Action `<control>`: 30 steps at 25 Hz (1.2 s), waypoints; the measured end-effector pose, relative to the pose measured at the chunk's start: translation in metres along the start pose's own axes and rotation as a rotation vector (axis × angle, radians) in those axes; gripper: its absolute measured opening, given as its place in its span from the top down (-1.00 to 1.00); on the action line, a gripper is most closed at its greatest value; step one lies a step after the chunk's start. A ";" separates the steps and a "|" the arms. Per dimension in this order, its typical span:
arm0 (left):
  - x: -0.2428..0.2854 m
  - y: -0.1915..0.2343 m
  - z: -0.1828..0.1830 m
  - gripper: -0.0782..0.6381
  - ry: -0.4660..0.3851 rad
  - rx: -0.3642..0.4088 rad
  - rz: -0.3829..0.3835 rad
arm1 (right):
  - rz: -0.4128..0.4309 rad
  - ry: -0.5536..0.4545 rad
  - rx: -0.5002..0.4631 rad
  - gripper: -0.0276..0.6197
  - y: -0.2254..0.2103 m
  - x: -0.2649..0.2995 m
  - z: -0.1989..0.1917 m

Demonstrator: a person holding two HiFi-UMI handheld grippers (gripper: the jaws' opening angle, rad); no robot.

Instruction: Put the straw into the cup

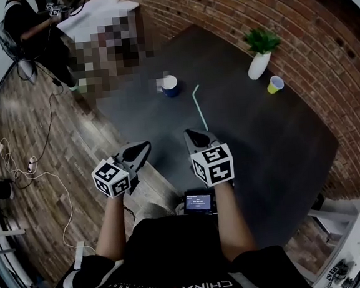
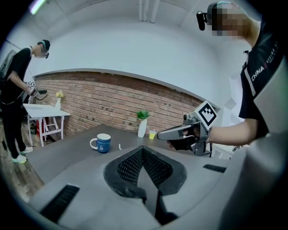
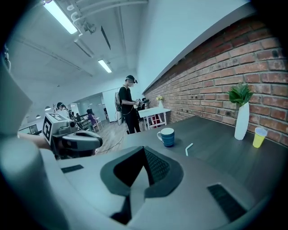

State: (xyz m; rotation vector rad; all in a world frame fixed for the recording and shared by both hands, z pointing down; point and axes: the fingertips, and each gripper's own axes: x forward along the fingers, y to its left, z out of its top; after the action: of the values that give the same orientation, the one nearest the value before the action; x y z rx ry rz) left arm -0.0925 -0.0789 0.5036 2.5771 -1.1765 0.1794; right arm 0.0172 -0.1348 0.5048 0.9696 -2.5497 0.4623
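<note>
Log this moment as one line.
stage: before pickup | left claw: shut, empty | right claw: shut, empty | straw: lying on table, apart from blue cup

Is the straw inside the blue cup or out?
Out. The thin pale-green straw lies flat on the dark grey table, beside the blue cup, not touching it.

Your counter [image 1: 261, 139] carries a white vase [image 1: 259, 65] with a green plant [image 1: 262, 40] beside the brick wall [image 1: 230, 4]; beyond it, a white table [image 1: 90, 13] stands on wooden floor [image 1: 41, 127].
</note>
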 end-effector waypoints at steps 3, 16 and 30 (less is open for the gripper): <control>0.008 0.003 0.001 0.80 0.008 0.004 -0.030 | -0.020 0.002 0.011 0.90 -0.005 0.006 -0.002; 0.052 0.043 0.028 0.80 0.034 0.059 -0.184 | -0.158 -0.024 0.076 0.90 -0.039 0.024 0.022; 0.072 0.086 0.062 0.80 0.015 0.102 -0.214 | -0.188 -0.051 0.055 0.90 -0.056 0.054 0.065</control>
State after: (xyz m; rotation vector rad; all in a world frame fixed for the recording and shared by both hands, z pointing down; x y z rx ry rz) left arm -0.1112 -0.2034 0.4805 2.7622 -0.8996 0.2151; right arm 0.0037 -0.2324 0.4812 1.2417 -2.4707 0.4613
